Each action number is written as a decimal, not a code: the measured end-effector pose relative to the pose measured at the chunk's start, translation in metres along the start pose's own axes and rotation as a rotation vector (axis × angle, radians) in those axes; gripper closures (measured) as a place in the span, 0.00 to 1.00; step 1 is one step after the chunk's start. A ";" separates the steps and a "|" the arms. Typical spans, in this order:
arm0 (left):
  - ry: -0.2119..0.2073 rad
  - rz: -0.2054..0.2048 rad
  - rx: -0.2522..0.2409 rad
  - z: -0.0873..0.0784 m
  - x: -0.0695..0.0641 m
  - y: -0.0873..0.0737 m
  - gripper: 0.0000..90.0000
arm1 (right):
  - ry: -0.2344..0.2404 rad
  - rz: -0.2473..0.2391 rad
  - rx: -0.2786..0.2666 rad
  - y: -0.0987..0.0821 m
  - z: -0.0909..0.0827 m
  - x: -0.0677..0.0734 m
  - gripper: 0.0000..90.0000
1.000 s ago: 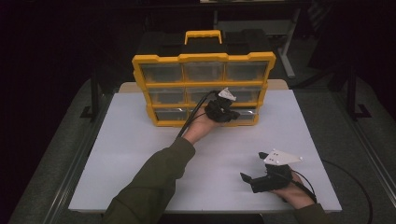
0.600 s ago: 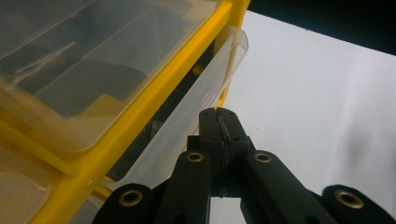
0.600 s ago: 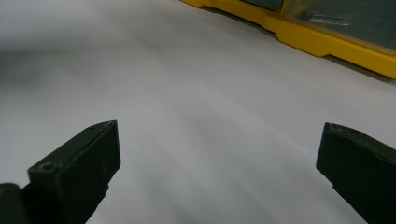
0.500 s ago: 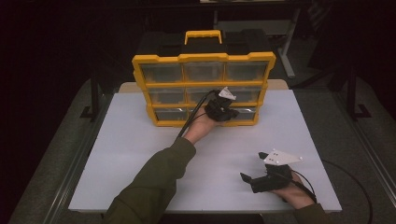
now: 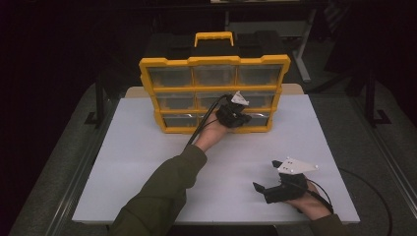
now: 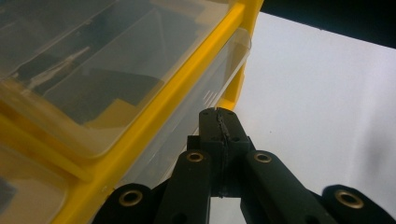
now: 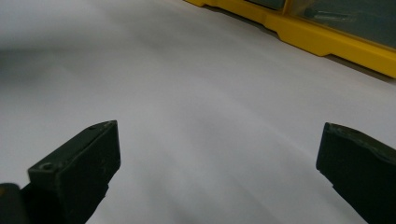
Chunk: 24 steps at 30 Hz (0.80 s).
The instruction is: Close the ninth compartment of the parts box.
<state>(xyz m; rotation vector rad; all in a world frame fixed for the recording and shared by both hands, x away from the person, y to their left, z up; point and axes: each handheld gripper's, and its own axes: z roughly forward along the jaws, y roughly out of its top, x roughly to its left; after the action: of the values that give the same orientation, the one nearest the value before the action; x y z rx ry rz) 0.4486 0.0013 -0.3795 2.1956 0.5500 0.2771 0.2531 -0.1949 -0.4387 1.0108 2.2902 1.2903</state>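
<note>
- A yellow plastic organiser cabinet with clear drawers (image 5: 214, 93) stands upright at the far side of the white worktop (image 5: 147, 162), its yellow carry handle (image 5: 213, 37) on top.
- It has three rows of three see-through drawers. In the left gripper view, dark shapes lie inside the drawers, too blurred to name.
- No brand or writing on the cabinet can be read from here.
- The left tongs (image 5: 235, 117) are against the cabinet's bottom row, at the clear bottom-right drawer (image 5: 255, 119).
- In the left gripper view those left tongs (image 6: 219, 122) are clenched tight, pads pressed together with nothing visible between them, their tip just beside the clear front edge of that drawer (image 6: 219, 74). Whether they touch it I cannot tell.
- The drawer front is clear plastic in a yellow frame, next to the cabinet's right corner.
- The right tongs (image 5: 261, 188) rest low near the worktop's front edge, well apart from the cabinet.
- In the right gripper view the right tongs (image 7: 219, 154) are released, spread wide over bare white surface.
</note>
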 end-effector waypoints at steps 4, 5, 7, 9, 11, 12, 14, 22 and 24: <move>-0.005 0.000 0.006 -0.001 0.001 0.000 1.00 | 0.001 -0.003 0.001 0.000 0.001 0.000 0.00; -0.007 -0.007 0.006 -0.002 0.000 -0.001 1.00 | 0.001 -0.004 0.000 0.000 0.001 0.000 0.00; -0.018 -0.011 0.001 -0.003 0.001 -0.002 1.00 | 0.001 -0.001 0.000 0.000 0.001 0.000 0.00; -0.029 -0.011 0.006 -0.005 0.001 -0.003 1.00 | 0.001 -0.001 0.000 -0.001 0.001 -0.001 0.00; -0.038 -0.019 -0.001 -0.007 0.002 -0.003 0.98 | 0.001 -0.004 0.000 -0.001 0.001 -0.001 0.00; -0.043 -0.023 -0.004 -0.008 0.002 -0.003 0.97 | 0.001 -0.001 0.001 -0.001 0.001 -0.001 0.00; -0.053 -0.041 -0.015 -0.009 0.001 -0.004 0.95 | 0.001 -0.002 0.000 -0.001 0.001 -0.001 0.00; -0.098 -0.032 0.004 -0.019 -0.001 -0.005 0.75 | 0.003 -0.008 0.000 0.001 0.002 -0.001 0.00; -0.100 -0.025 0.009 -0.022 -0.003 -0.006 0.67 | 0.003 -0.010 -0.002 0.001 0.002 0.000 0.00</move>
<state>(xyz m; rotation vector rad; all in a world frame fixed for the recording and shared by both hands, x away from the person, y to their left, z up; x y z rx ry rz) 0.4362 0.0177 -0.3702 2.1962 0.5233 0.1511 0.2552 -0.1930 -0.4388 0.9965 2.2930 1.2906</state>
